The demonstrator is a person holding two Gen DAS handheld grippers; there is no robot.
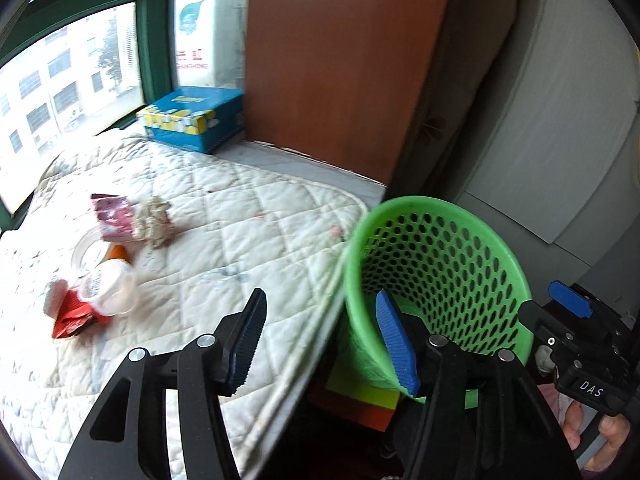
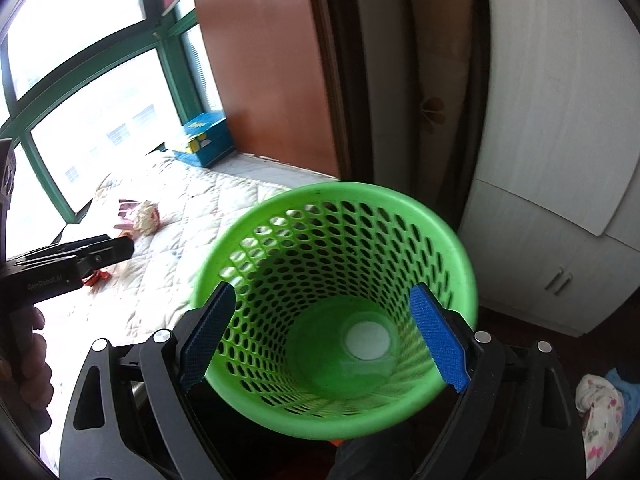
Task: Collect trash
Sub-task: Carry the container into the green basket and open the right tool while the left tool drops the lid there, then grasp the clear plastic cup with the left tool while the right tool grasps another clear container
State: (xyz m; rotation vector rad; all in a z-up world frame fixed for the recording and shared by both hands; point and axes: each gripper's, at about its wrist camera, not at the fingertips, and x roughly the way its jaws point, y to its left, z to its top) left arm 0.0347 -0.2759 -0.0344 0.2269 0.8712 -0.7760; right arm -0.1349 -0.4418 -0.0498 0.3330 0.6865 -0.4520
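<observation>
- The green basket point(image 2: 336, 312) is being gripped by the right gripper point(image 2: 324, 340): its jaws are spread wide, with the blue pads pressing the perforated wall from outside at 9 and 3 o'clock.
- The basket is being held tilted, its long axis running from the mouth, which faces up and toward the camera, down to the base; a white disc point(image 2: 367, 341) is lying at the bottom.
- The left gripper point(image 1: 324, 340) is being held partly spread with nothing between its pads, just over the edge of the quilted mattress point(image 1: 224, 216) and beside the basket rim.
- The remaining trash is lying in a loose heap at 9 o'clock in the left wrist view: a red wrapper point(image 1: 74, 316), a clear plastic cup point(image 1: 108, 288), a crumpled paper wad point(image 1: 154, 220) and a maroon packet point(image 1: 112, 216).
- A slip is judged possible, since the smooth tapered wall is being held only by pad pressure.
- Spilling is also a risk if the basket is tipped further toward its mouth.
- The light cup is likely to be crushed or flicked away by a hard pinch.
</observation>
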